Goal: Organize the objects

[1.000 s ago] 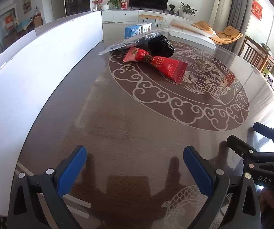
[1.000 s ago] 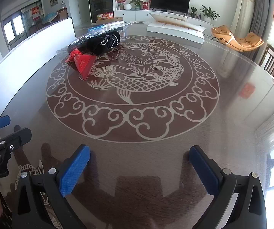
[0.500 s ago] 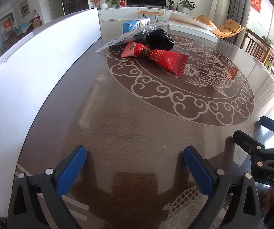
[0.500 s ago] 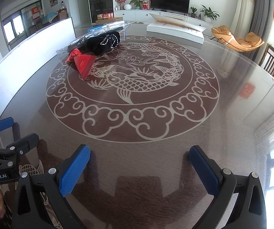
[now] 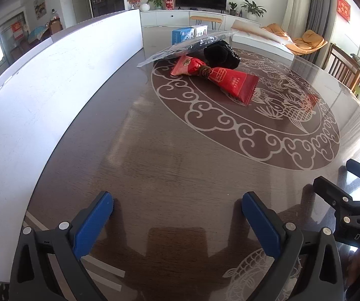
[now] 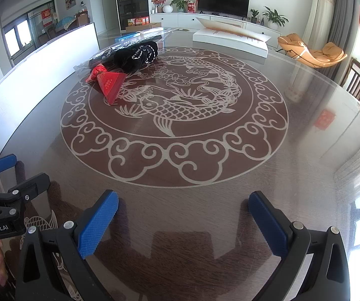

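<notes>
1. Two handheld grippers hover low over a round, glass-topped worktop (image 6: 305, 130) etched with a carp-and-cloud medallion; the left gripper (image 5: 177, 205) has its blue-padded jaws spread wide and released, nothing between them.
2. The right gripper (image 6: 183, 200) is likewise released, its jaws wide apart over bare glass at the near edge of the medallion.
3. Each tool shows in the other's camera: the right gripper (image 5: 350, 195) at the right margin of the left wrist view, the left gripper (image 6: 9, 183) at the left margin of the right wrist view.
4. The things to be sorted lie clustered at the far left side of the medallion, well apart from both grippers: a red snack packet (image 5: 220, 80) tied at its middle, lying flat on the glass.
5. A black bundle (image 5: 221, 55) with white lettering sits just behind the packet, touching it.
6. A clear plastic bag (image 5: 187, 46) stretches slantwise behind the bundle, over the packet's far end.
7. Small blue-and-white cartons (image 5: 188, 33) stand beyond the bag.
8. A white board (image 5: 54, 80) stands along the left rim of the worktop.
9. A flat white box (image 6: 230, 40) with its lid propped open rests at the far side.
</notes>
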Demonstrator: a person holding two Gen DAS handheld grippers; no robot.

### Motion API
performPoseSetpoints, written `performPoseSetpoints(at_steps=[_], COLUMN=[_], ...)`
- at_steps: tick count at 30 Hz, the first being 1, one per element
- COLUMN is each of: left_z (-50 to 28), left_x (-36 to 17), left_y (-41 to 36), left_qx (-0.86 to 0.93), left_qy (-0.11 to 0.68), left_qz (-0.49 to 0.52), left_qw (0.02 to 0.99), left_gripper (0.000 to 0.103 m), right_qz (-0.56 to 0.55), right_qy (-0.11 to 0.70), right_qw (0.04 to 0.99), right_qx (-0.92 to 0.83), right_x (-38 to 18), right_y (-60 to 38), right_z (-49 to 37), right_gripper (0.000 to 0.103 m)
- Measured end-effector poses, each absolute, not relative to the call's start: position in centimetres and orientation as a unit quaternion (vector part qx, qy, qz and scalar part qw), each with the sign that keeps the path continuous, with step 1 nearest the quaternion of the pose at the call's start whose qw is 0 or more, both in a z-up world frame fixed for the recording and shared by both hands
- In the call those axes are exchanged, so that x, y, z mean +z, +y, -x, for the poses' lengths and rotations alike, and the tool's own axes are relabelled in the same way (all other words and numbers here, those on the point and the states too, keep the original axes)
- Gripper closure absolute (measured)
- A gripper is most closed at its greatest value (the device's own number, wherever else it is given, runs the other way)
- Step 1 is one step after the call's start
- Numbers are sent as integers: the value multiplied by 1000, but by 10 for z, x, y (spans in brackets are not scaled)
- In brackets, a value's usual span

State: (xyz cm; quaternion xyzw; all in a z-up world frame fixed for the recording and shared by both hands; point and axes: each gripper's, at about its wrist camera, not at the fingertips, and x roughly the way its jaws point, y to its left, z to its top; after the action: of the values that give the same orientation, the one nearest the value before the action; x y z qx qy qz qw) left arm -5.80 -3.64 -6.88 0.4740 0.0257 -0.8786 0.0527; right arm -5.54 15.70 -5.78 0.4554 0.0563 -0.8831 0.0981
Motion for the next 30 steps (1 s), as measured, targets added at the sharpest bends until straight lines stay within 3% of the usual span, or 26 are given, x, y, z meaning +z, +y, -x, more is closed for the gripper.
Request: performPoseSetpoints(at_steps=[4, 30], left_z=[56, 57], left_x=[-68, -69], left_y=[-52, -52], left_qx=[-877, -877], left_qy=[48, 47], left_qz=[-470, -469], left_qw=[91, 93], left_gripper=[0, 0], right_qz=[-455, -455], right_qy=[56, 56], right_qw=[98, 98], right_qx=[-883, -883], right_x=[-58, -58], right_y=[157, 157], right_z=[55, 55], right_gripper=[0, 0])
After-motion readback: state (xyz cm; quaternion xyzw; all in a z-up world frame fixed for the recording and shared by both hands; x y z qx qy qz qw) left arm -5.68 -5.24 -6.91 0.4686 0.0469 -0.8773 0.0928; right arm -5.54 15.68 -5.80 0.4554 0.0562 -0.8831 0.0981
